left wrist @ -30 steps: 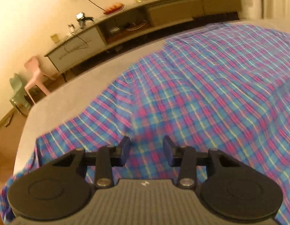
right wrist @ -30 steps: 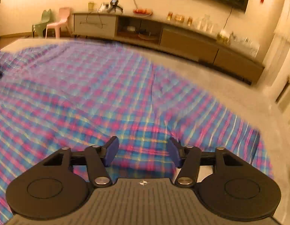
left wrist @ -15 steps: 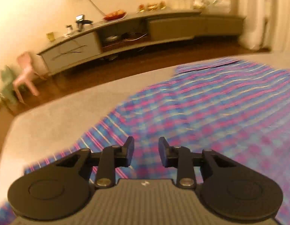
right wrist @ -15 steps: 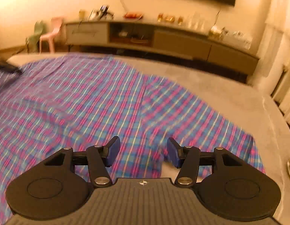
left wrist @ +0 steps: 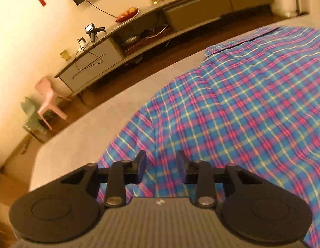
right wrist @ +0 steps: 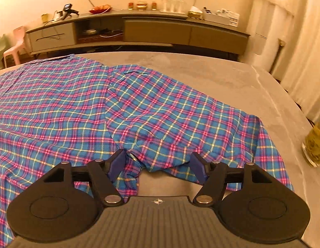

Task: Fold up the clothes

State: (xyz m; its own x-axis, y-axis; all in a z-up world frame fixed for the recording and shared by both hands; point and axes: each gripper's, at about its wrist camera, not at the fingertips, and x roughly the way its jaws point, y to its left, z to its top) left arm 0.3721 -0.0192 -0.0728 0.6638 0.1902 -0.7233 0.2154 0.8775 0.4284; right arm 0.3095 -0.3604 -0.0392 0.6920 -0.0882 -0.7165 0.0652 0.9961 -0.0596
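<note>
A blue, pink and yellow plaid shirt (left wrist: 242, 107) lies spread flat on a grey table (left wrist: 102, 124). In the left wrist view my left gripper (left wrist: 161, 165) hovers open over the shirt's left sleeve area, nothing between its fingers. In the right wrist view the same plaid shirt (right wrist: 81, 107) covers the left and middle, with its right sleeve running toward the right. My right gripper (right wrist: 157, 165) stands open at the underarm, where the sleeve's near edge bunches between the fingers. The fabric is not clamped.
A glass jar with greenish contents (right wrist: 314, 144) stands on the grey table (right wrist: 232, 78) near its right edge. A long low cabinet (right wrist: 139, 31) runs along the far wall. Pink and green small chairs (left wrist: 50, 99) stand on the floor at left.
Both grippers have swung and steadied over the shirt. The right gripper's fingers have spread wider and now sit at the underarm edge. The left gripper's fingers have opened wider too.
</note>
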